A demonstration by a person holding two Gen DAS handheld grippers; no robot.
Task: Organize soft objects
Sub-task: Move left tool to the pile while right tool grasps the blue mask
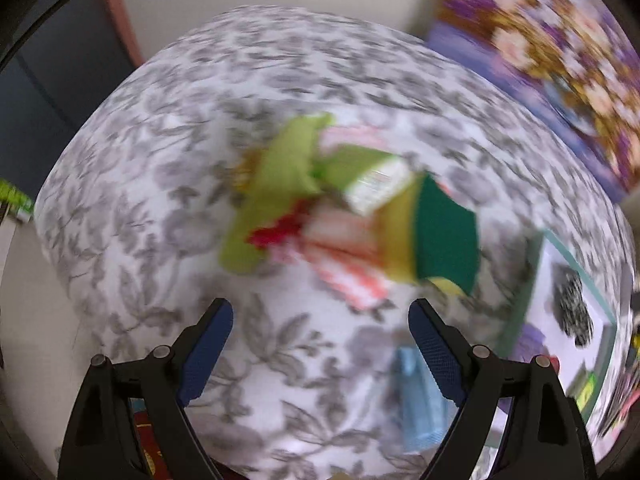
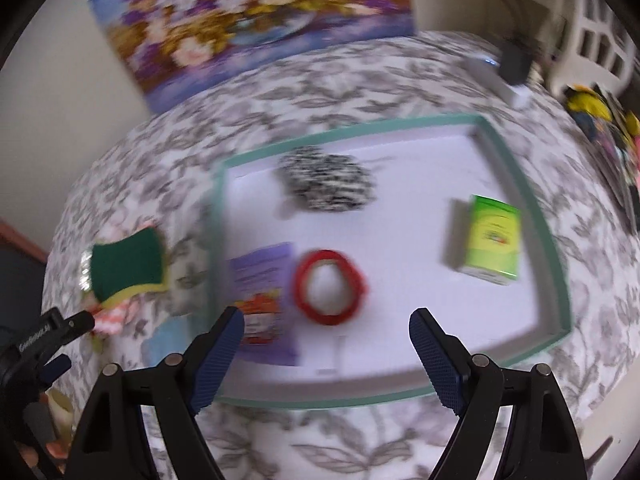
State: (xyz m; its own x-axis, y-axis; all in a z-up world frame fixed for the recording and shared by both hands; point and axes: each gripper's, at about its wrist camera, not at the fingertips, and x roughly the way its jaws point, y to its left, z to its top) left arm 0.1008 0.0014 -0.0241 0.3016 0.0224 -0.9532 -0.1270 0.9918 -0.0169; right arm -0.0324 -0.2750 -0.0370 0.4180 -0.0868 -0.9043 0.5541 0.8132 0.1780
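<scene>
In the left wrist view a pile of soft things lies on the leaf-patterned table: a lime green cloth [image 1: 276, 188], a red-and-white striped cloth [image 1: 344, 256], a green-and-yellow sponge [image 1: 440, 236] and a small white packet [image 1: 378, 188]. My left gripper [image 1: 320, 324] is open and empty, just short of the pile. A light blue cloth [image 1: 418, 400] lies near its right finger. In the right wrist view my right gripper [image 2: 326, 332] is open and empty above a white tray [image 2: 520, 160] with a teal rim. The tray holds a black-and-white scrubber [image 2: 326, 184], a red ring [image 2: 330, 286], a green box [image 2: 492, 240] and a purple packet [image 2: 266, 300]. The sponge [image 2: 128, 266] lies left of the tray.
A floral painting [image 2: 256, 16] leans on the wall behind the table. A white basket [image 2: 600, 40] and colourful items [image 2: 600, 120] are at the far right. The left gripper's body [image 2: 40, 344] shows at the lower left of the right wrist view. Both views are blurred.
</scene>
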